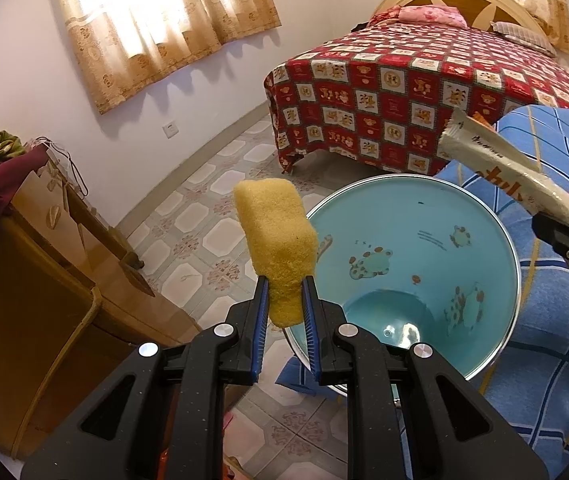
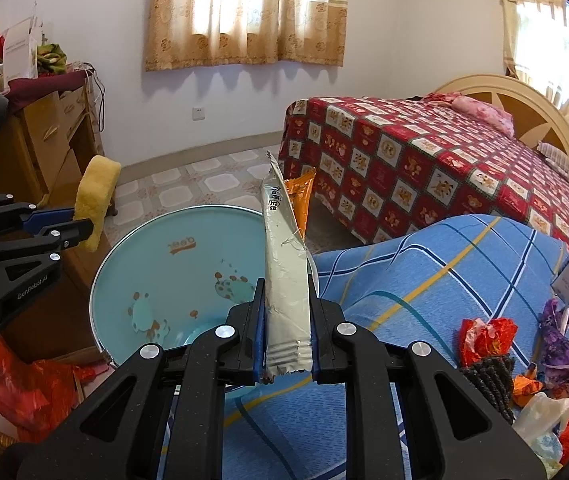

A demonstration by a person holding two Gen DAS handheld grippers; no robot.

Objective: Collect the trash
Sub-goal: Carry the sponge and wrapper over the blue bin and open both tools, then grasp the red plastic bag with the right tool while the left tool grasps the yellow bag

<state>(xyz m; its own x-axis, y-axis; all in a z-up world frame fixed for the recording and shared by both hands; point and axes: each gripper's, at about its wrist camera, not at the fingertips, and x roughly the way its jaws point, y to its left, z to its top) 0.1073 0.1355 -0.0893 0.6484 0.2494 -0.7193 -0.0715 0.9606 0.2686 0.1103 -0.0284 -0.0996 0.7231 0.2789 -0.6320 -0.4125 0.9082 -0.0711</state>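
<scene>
Bed (image 2: 424, 156) under a red bear-print cover stands at the back, with a blue checked tabletop (image 2: 424, 280) nearer; a light-blue cartoon-print basin (image 1: 424, 248) sits at the tabletop's edge, and crumpled wrappers (image 2: 484, 338) lie on the cloth to the right. Left claw (image 1: 284, 300) is clamped on the lower end of a yellow sponge (image 1: 276, 240), held upright just beside the basin rim. Right claw (image 2: 286, 304) is closed on a long silver snack wrapper (image 2: 286, 272), raised over the basin's far side.
</scene>
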